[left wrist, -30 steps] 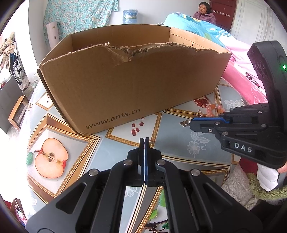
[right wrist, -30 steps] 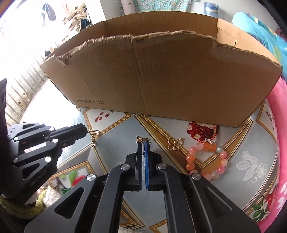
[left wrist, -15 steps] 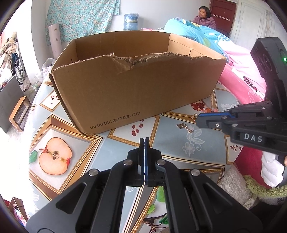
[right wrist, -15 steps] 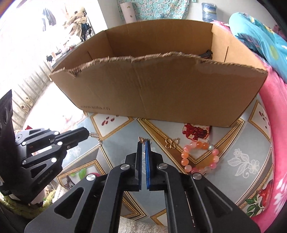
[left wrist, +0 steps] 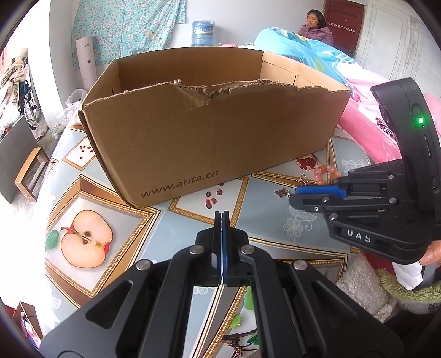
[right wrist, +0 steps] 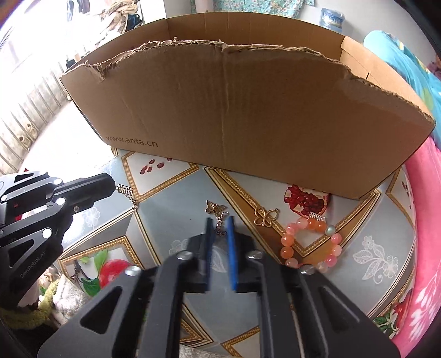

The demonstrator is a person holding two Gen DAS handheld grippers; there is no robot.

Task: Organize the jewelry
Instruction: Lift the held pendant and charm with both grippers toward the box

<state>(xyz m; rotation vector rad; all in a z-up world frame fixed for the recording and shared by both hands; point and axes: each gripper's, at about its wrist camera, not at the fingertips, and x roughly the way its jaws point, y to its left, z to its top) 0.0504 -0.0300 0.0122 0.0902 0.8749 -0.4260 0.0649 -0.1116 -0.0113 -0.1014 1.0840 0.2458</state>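
A torn brown cardboard box (left wrist: 209, 137) stands on the fruit-patterned table (left wrist: 261, 214). In front of it lie an orange-pink bead bracelet (right wrist: 311, 242), a gold looped charm (right wrist: 266, 214) and a small butterfly pendant (right wrist: 215, 208). The pendant's chain runs back between the fingers of my right gripper (right wrist: 220, 220), whose jaws stand slightly apart just above the table. My left gripper (left wrist: 222, 213) is shut, with nothing showing between its pads. In the right wrist view a small gold charm (right wrist: 124, 190) sits at its tip; whether it is gripped I cannot tell.
A pink and blue quilt (right wrist: 424, 220) borders the table on the right, and a person (left wrist: 315, 26) sits at the back on the bed. The box (right wrist: 248, 110) blocks the far half of the table. A fluffy sleeve (left wrist: 408, 289) holds the right gripper.
The right jaws have parted a little; the butterfly pendant, pinched at their tips before, now lies just ahead with its chain between them. The left jaws stay shut.
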